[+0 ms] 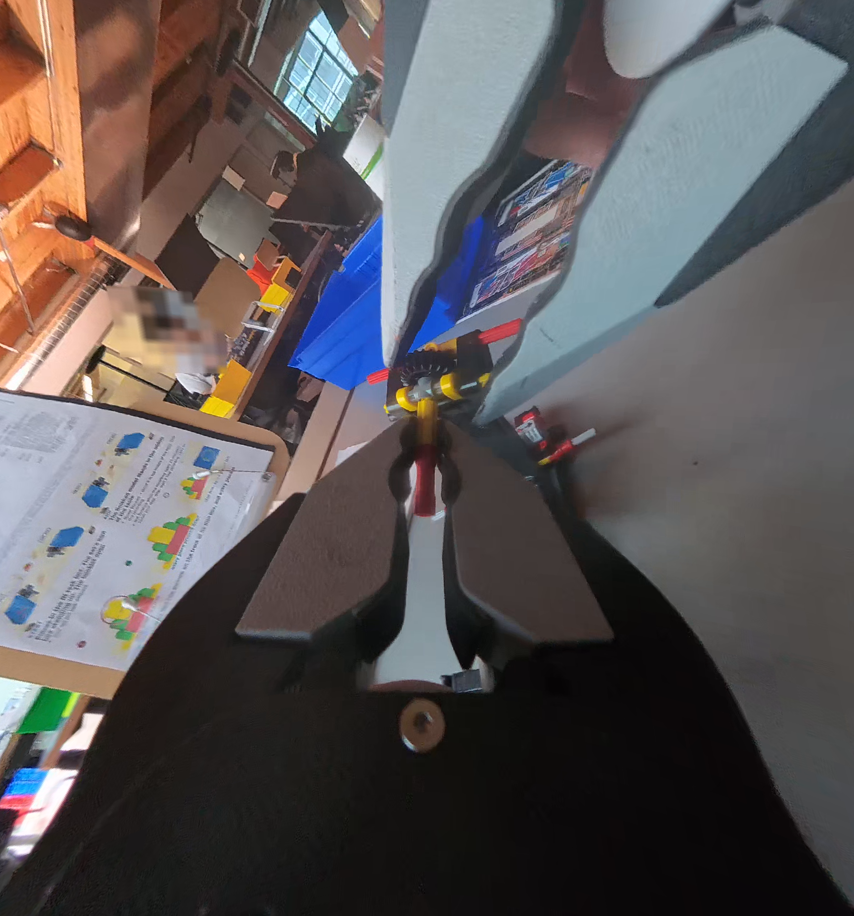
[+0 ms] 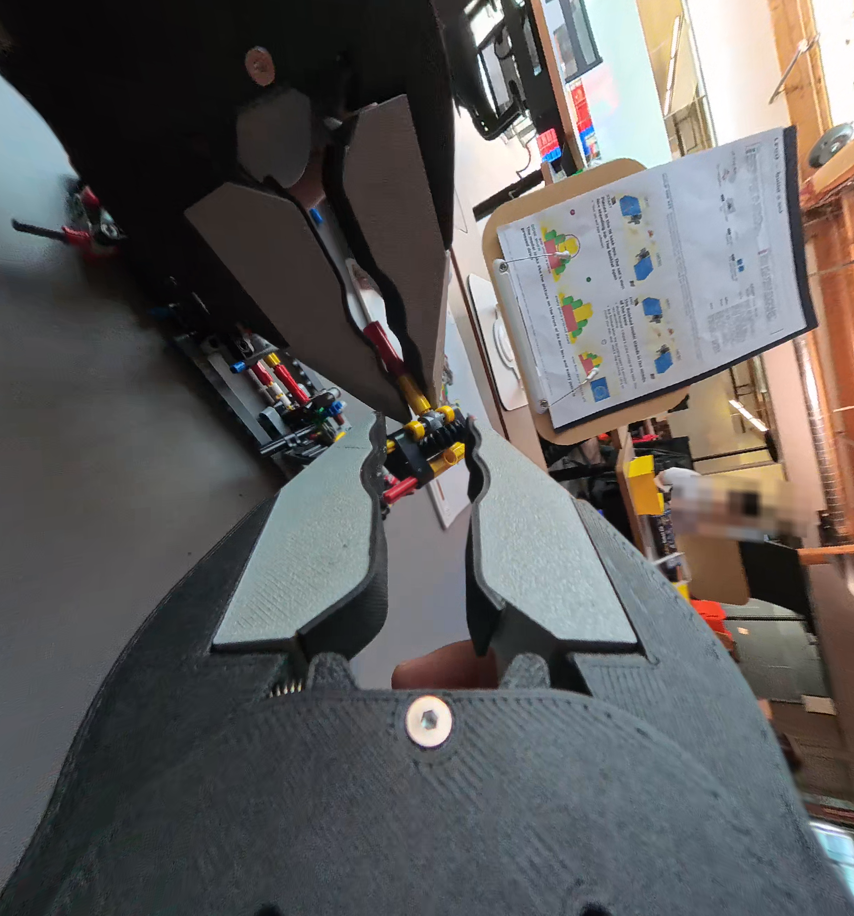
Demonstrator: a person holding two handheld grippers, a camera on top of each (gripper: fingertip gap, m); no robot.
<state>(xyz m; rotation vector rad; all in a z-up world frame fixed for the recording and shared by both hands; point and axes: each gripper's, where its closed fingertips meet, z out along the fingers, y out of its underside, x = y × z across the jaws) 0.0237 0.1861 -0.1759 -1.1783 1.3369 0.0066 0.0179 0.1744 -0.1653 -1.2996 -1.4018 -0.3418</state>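
Observation:
My left gripper (image 1: pixel 422 436) is shut on a red and yellow rod (image 1: pixel 424 476), which runs forward out of its fingertips. The rod's yellow end meets a small black frame with black gears and yellow bushes (image 1: pixel 445 376). My right gripper (image 2: pixel 425 446) is shut on that gear frame (image 2: pixel 422 451), with one fingertip on the frame's side and the other against the gears. Both pieces are held above the grey table (image 1: pixel 737 446). The right wrist view shows the left gripper (image 2: pixel 417 401) coming in from above with the rod (image 2: pixel 385 347). The left wrist view shows the right gripper (image 1: pixel 442 376) coming in from above.
A clipboard with a printed picture sheet (image 2: pixel 663 277) stands beside the work spot. A dark tray of small loose parts (image 2: pixel 276 391) lies on the table. A few red and black parts (image 1: pixel 549 441) lie loose. A blue bin (image 1: pixel 345 317) stands behind. The tips of both grippers are at nearly the same place.

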